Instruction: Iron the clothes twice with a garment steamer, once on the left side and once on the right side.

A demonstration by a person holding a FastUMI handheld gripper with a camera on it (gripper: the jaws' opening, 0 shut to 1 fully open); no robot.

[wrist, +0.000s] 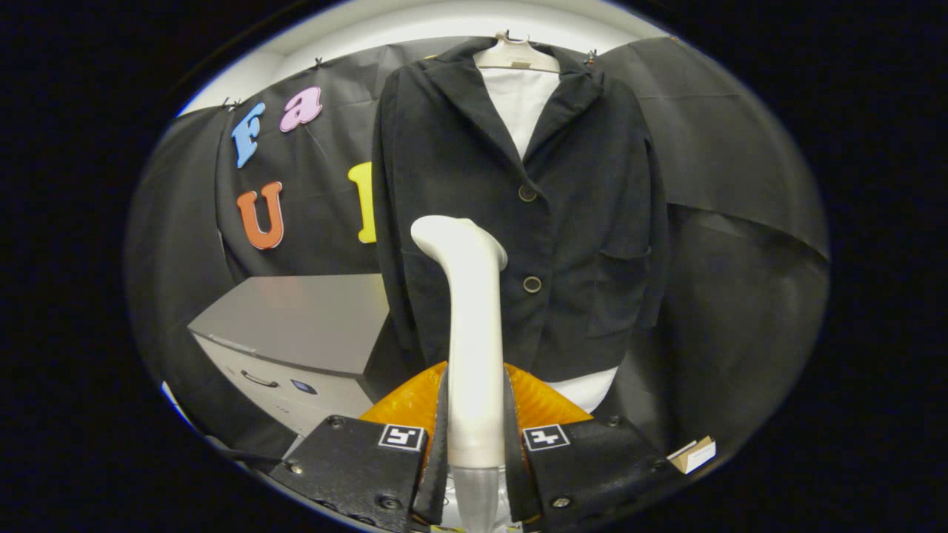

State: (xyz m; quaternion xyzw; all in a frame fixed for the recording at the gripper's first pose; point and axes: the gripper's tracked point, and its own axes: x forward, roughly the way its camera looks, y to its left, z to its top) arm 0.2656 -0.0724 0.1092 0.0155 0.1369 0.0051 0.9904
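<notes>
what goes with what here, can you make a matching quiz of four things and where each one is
Things:
1. steamer
2. jacket
3. white shirt
4. cabinet

Places:
A. on a hanger, in front of the black cloth
B. under the jacket, showing at the collar
C. clamped between the fingers
D. low, beside the jacket's hem

Pairs: 1-C, 2-A, 3-B, 4-D

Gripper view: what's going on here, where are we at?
A handheld gripper is shut on a white garment steamer, both fingers pressing its handle, with the head pointing up toward a dark jacket. The jacket hangs on a hanger over a white shirt, in front of the black booth wall. The steamer head sits before the jacket's lower front, near the buttons; contact can't be judged. A grey cabinet stands beside the jacket.
</notes>
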